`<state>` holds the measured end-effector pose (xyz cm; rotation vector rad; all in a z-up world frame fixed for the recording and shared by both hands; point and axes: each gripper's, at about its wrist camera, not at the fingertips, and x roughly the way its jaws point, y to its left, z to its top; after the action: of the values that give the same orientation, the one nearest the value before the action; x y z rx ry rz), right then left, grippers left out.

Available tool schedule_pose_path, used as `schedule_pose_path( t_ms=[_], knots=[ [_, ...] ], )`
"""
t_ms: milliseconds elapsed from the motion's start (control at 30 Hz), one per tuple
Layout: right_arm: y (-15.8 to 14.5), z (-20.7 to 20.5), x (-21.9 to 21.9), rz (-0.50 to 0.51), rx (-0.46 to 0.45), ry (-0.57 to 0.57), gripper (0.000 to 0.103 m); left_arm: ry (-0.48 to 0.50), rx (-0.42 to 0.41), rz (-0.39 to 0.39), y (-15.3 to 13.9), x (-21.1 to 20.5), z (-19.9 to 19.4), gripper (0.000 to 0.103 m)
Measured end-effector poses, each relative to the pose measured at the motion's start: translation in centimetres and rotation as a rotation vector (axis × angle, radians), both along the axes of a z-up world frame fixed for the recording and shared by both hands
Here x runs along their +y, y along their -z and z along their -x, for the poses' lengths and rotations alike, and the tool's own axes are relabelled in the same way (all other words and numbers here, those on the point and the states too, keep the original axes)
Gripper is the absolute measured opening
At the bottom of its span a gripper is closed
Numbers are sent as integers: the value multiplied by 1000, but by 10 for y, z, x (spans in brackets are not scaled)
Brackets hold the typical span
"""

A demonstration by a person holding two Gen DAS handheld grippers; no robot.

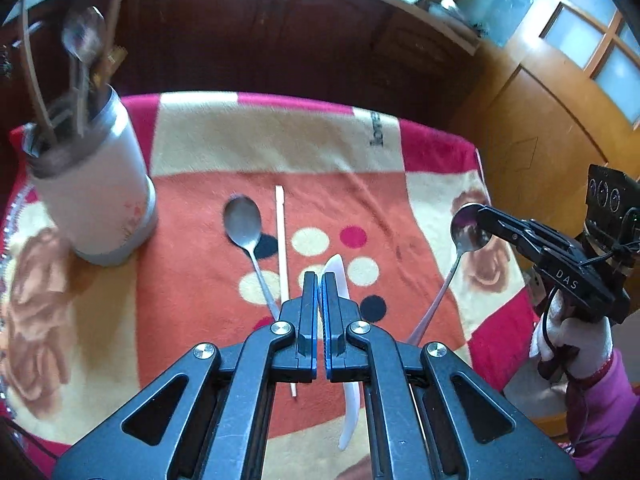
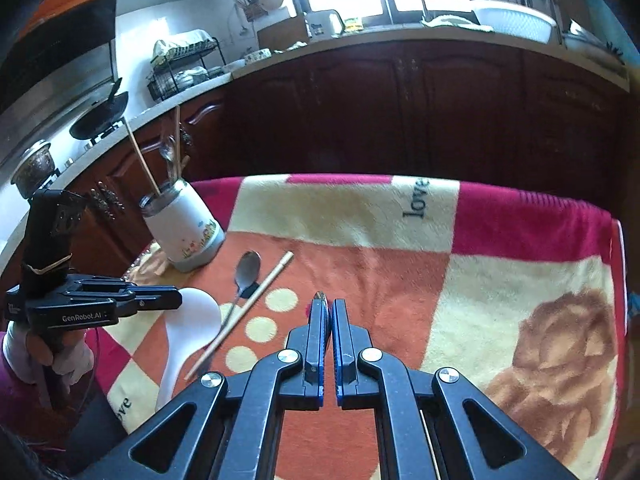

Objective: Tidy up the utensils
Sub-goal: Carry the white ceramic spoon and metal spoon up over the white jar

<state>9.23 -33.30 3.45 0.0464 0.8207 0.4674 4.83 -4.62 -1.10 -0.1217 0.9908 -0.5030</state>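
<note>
My left gripper (image 1: 319,280) is shut on a white plastic spoon (image 1: 340,276), held above the blanket; it also shows in the right wrist view (image 2: 188,328). My right gripper (image 2: 329,306) is shut on a metal spoon (image 1: 466,232), gripped at the bowl with the handle hanging down. A second metal spoon (image 1: 244,224) and a single chopstick (image 1: 282,248) lie side by side on the blanket. A white holder cup (image 1: 96,184) with several utensils in it stands at the far left.
The table is covered by a red, orange and cream blanket (image 1: 360,200). Dark wooden cabinets (image 2: 400,112) run behind it. A wooden door (image 1: 560,100) is at the right. A stove with a wok (image 2: 100,116) is at the far left.
</note>
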Motion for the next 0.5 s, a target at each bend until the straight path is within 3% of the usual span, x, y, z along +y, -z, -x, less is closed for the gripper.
schedule_pose_path(
  t_ms=[500],
  knots=[
    [-73, -20, 64, -32, -126, -98, 3, -150, -201, -15, -92, 66, 2, 1]
  ],
)
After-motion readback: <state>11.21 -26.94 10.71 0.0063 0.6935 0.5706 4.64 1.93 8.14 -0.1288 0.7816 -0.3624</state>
